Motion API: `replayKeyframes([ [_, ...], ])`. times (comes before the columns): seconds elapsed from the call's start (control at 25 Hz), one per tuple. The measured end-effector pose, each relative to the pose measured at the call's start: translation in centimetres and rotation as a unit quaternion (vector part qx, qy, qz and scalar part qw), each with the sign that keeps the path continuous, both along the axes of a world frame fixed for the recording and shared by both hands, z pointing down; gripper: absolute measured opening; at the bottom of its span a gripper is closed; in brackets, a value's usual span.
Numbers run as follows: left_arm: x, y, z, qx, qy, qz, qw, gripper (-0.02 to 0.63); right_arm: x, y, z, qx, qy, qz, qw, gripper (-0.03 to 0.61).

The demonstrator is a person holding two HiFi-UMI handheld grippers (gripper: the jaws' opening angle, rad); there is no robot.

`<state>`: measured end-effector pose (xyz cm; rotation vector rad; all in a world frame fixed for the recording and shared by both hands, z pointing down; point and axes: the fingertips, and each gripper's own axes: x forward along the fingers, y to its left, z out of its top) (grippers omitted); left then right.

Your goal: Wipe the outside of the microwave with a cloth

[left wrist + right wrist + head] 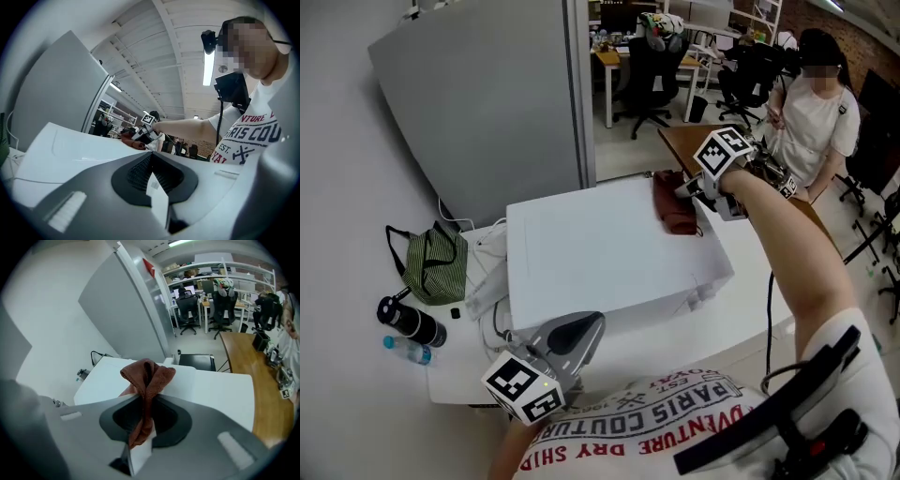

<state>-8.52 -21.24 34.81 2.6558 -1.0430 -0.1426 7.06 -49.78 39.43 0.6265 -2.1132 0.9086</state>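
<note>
right claw [689,194]: clenched tight on the cloth [675,211], a red-brown one, bunched up between the two jaws.
cloth place: lay on the flat top of the microwave [600,253], right by the far right edge.
left claw [574,336]: pinched together with nothing in it, held low near the front of the microwave, well apart from the cloth.
microwave: a big white box, sat on a white table [455,380] beside a grey board [487,103].
other stuff: a green stripy bag [436,262], a black bottle [411,322] and a little water bottle [408,350], all off to the left, not touched.
done so far: looked busy with wiping the top, out at the far right corner; hard to tell how much of the top got cleaned, with no marks to go by.
left to do: most likely the rest of the top, then the sides and the front.
</note>
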Motion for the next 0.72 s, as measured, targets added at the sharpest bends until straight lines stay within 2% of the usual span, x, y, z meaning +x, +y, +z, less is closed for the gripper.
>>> replayKeyframes([
  [0.2, 3.6, -1.0, 0.0, -0.002, -0.002, 0.032, 0.9995, 0.006, 6.2, -0.5, 0.4, 0.002, -0.001, 0.046, 0.999, 0.046],
  [0.4, 5.7, -0.6, 0.2, -0.008, -0.011, 0.045, 0.9989, 0.006, 7.1, -0.1, 0.2, 0.006, -0.048, 0.056, 0.997, 0.046],
  [0.48, 5.9, -0.4, 0.2, -0.012, -0.011, 0.045, 0.9989, 0.006, 6.9, 0.5, -0.7, 0.016, -0.083, 0.051, 0.995, 0.046],
  [0.6, 5.5, 0.1, 0.5, -0.021, -0.011, 0.04, 0.9989, 0.006, 5.6, 2.1, -3.3, 0.059, -0.167, 0.032, 0.984, 0.046],
  [0.72, 4.8, 0.9, 1.0, -0.028, -0.014, 0.037, 0.9988, 0.006, 4.1, 5.5, -6.6, 0.133, -0.248, 0.012, 0.959, 0.046],
])
